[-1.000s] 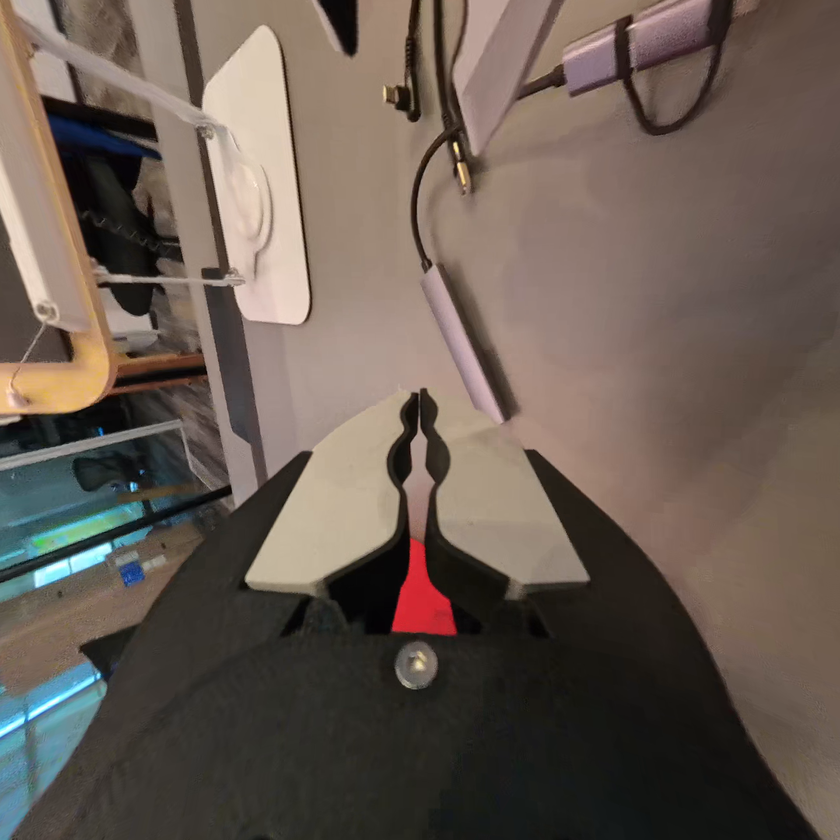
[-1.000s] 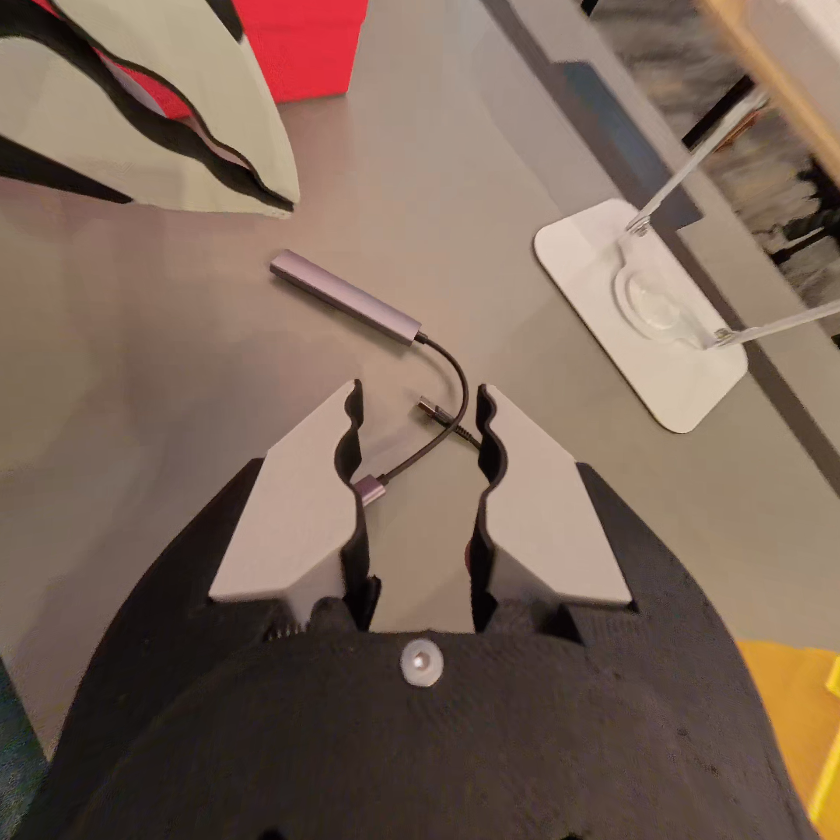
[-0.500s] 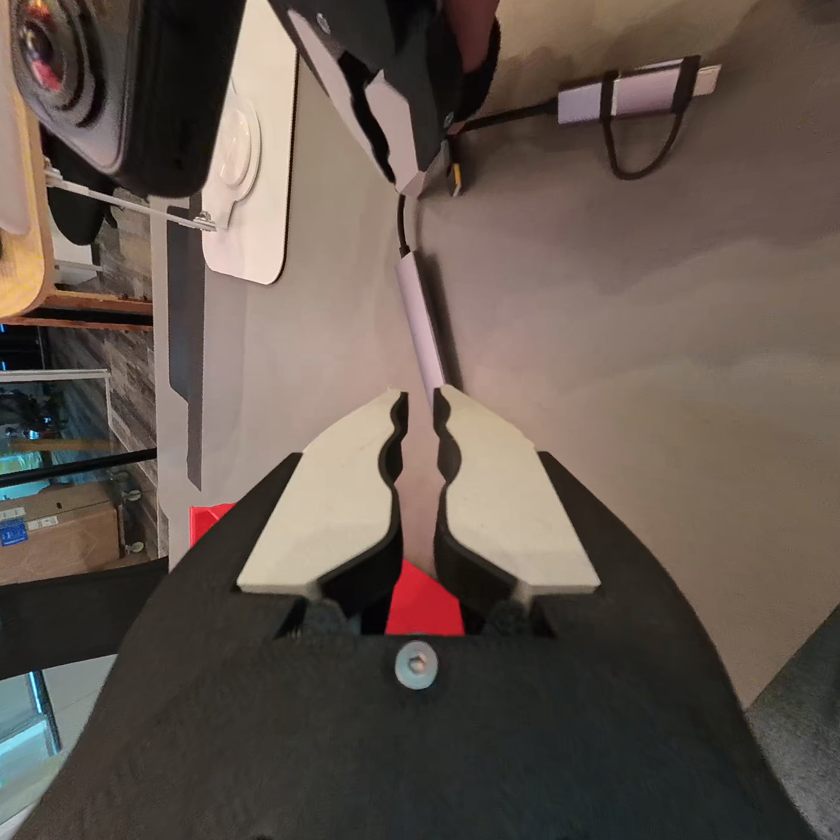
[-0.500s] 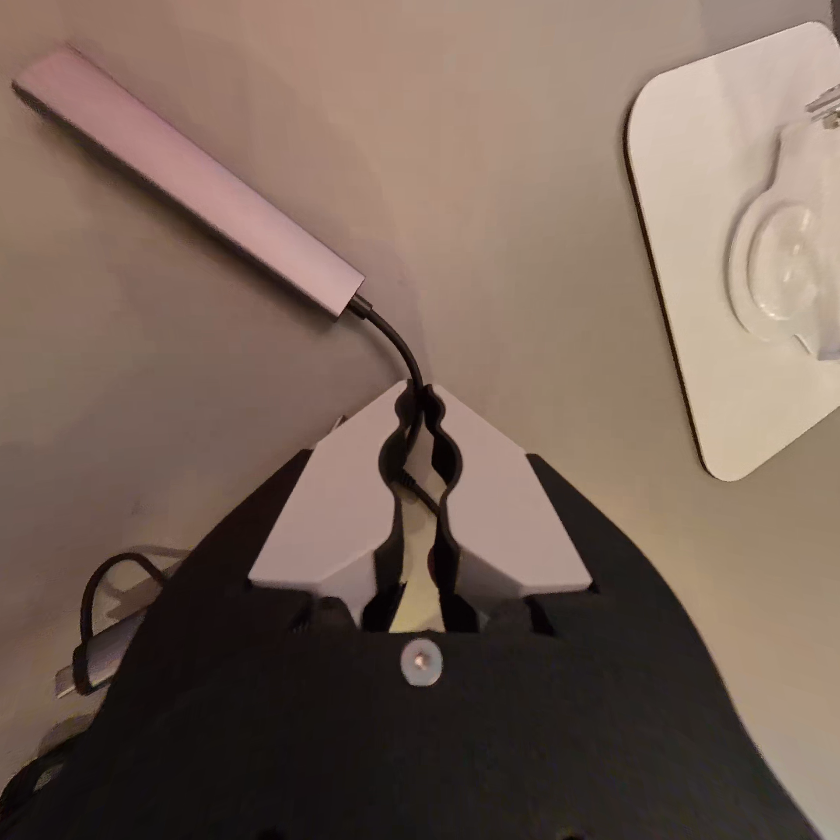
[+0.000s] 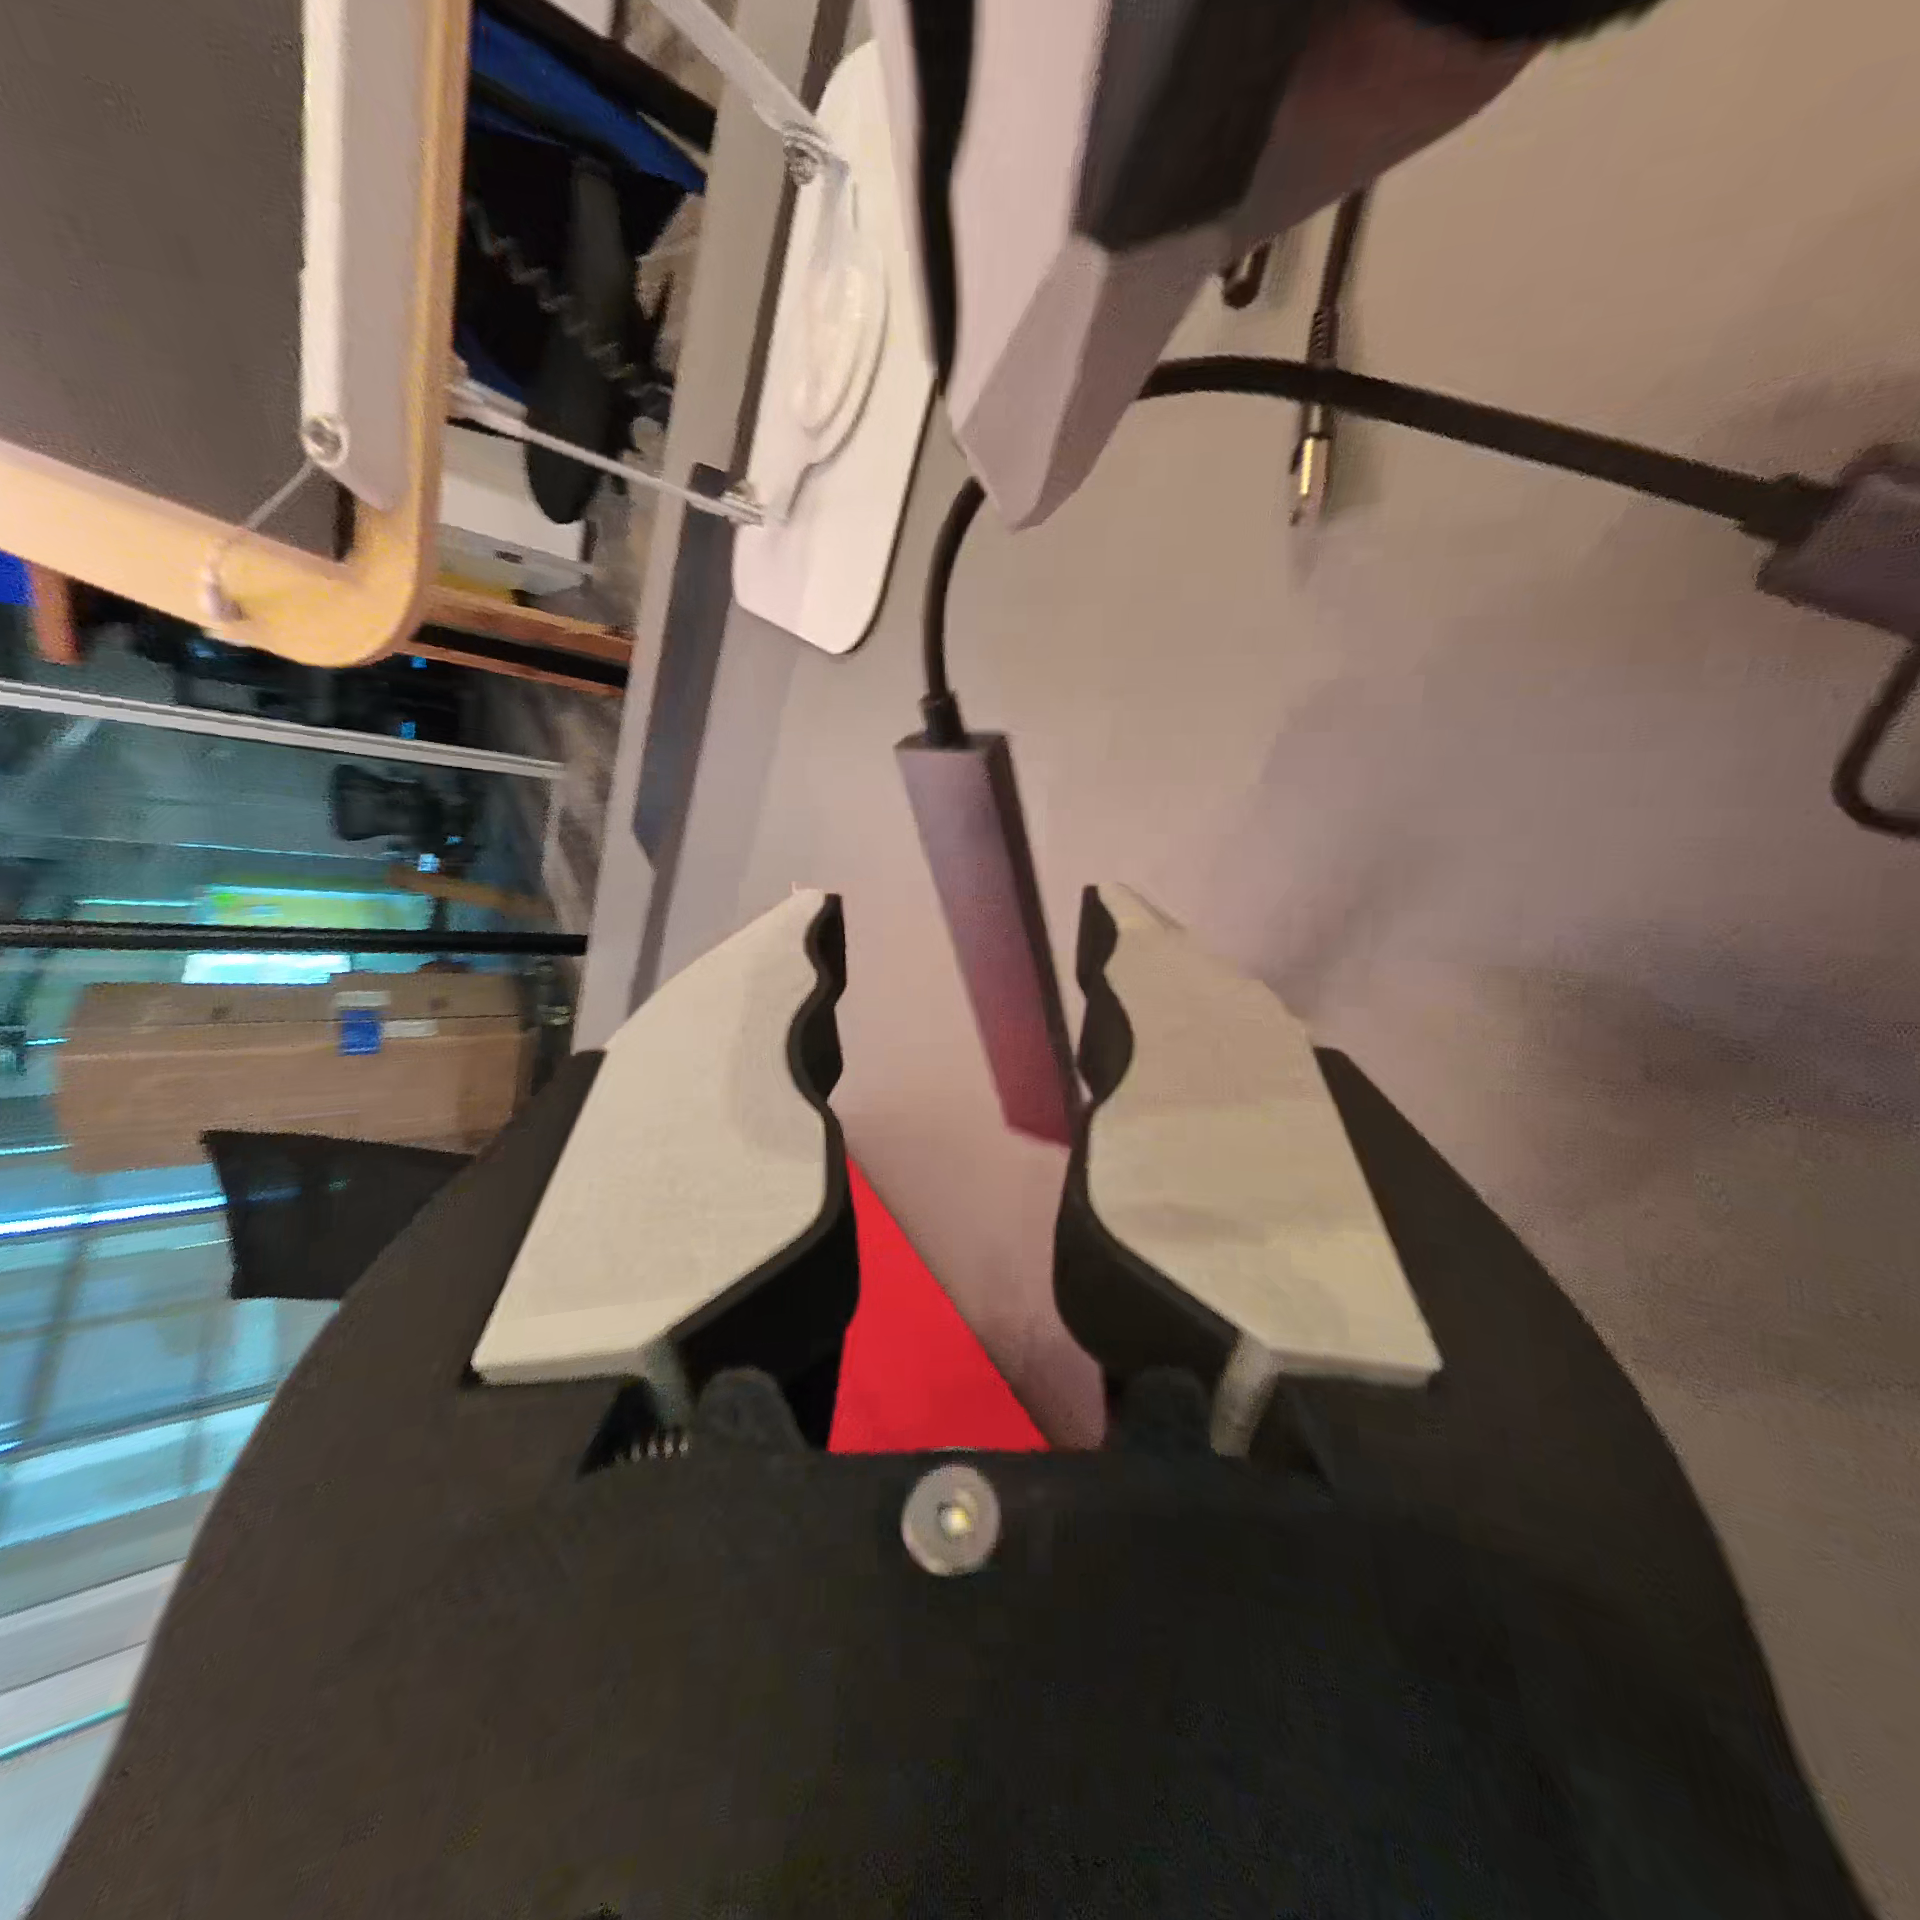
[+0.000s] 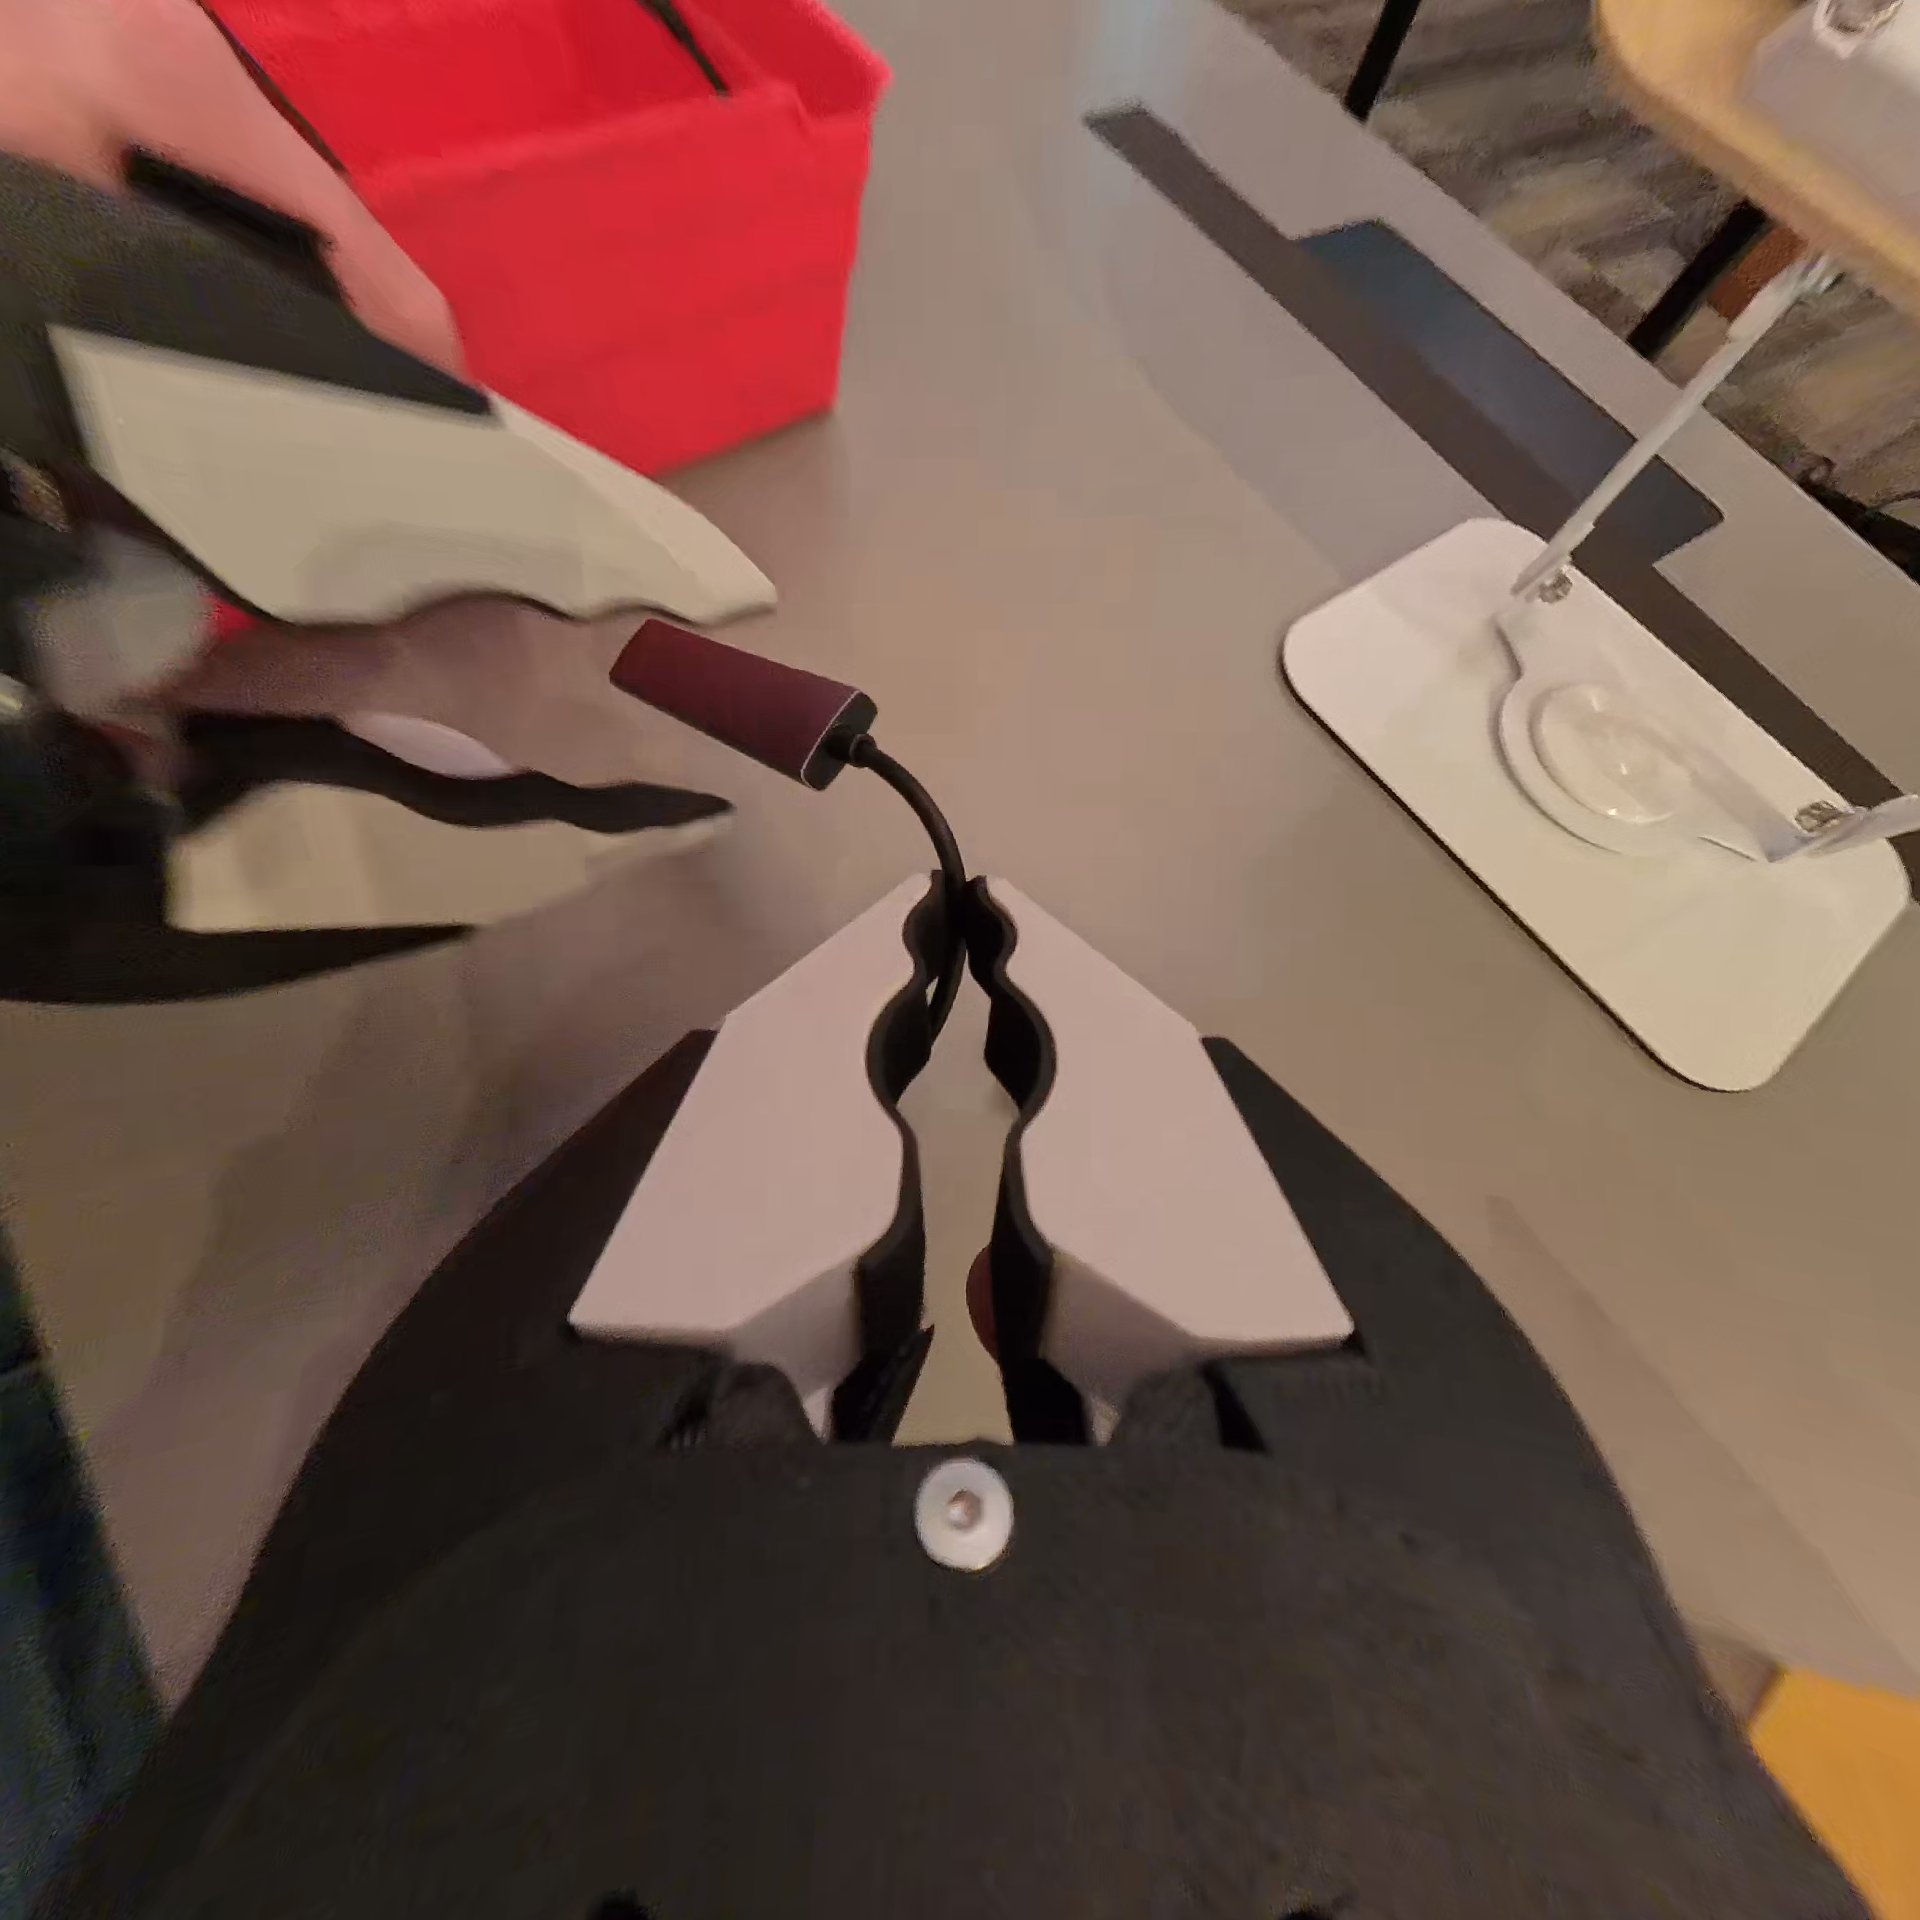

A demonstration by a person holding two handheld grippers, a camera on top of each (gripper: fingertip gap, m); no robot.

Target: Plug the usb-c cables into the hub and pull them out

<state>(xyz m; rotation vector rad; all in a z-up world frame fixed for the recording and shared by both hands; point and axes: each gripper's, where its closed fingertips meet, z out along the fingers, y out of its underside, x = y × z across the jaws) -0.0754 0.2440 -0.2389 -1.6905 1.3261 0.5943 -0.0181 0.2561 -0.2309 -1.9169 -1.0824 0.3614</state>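
Observation:
A slim grey hub [image 6: 790, 712] hangs above the grey table [image 6: 1060, 499] by its short black cable [image 6: 925, 810]. My right gripper [image 6: 951, 883] is shut on that cable just behind the hub. My left gripper [image 5: 961, 909] is open, and the hub's free end [image 5: 987, 935] lies between its fingers, close to the right one; I cannot tell if they touch. In the right wrist view the left gripper [image 6: 743, 701] comes in from the left, open around the hub's end. The right gripper [image 5: 1029, 478] shows at the top of the left wrist view.
A second grey adapter [image 5: 1839, 561] with a black cable and a loose metal plug [image 5: 1307, 488] lie on the table at the right. A red box [image 6: 644, 260] stands behind the left gripper. A white stand base [image 6: 1455, 831] sits near the table's edge. Spacing between my two grippers at the tips: around 6 centimeters.
My right gripper has closed on the hub's cable and lifted the hub off the table. My left gripper has opened and moved up so the hub's end is between its fingers.

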